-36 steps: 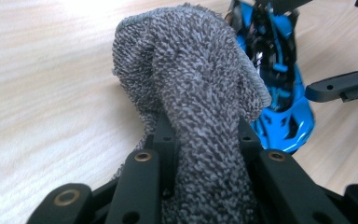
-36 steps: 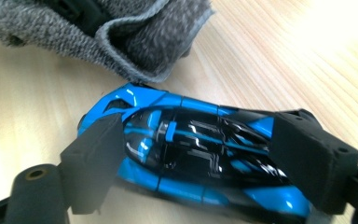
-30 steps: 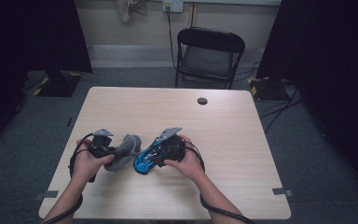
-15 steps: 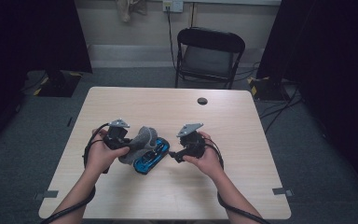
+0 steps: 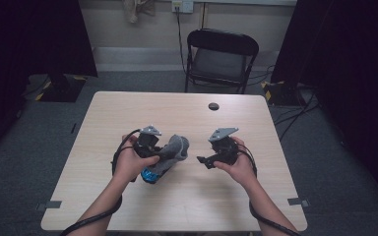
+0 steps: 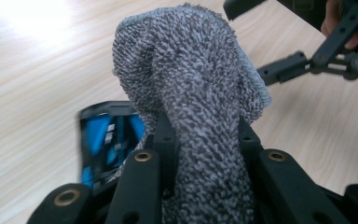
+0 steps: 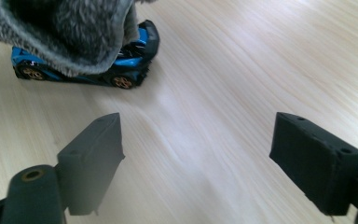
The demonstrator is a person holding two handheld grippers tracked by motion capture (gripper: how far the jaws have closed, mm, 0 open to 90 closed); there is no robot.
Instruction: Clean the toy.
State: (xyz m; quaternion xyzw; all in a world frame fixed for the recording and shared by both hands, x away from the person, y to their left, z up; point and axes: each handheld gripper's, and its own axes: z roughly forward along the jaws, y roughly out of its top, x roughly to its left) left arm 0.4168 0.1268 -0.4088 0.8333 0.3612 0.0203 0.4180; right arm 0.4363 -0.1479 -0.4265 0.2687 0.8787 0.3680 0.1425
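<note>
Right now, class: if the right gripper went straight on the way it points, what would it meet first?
The right gripper, jaws open, points across bare table. Probably the blue toy car under the grey cloth, though depth is unclear.

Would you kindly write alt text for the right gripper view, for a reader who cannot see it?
The right gripper hangs open, two black jaws spread wide above a pale wooden table with nothing between them. Beyond them a blue toy car with gold wheels stands on the table, partly covered by a fuzzy grey cloth draped from above.
</note>
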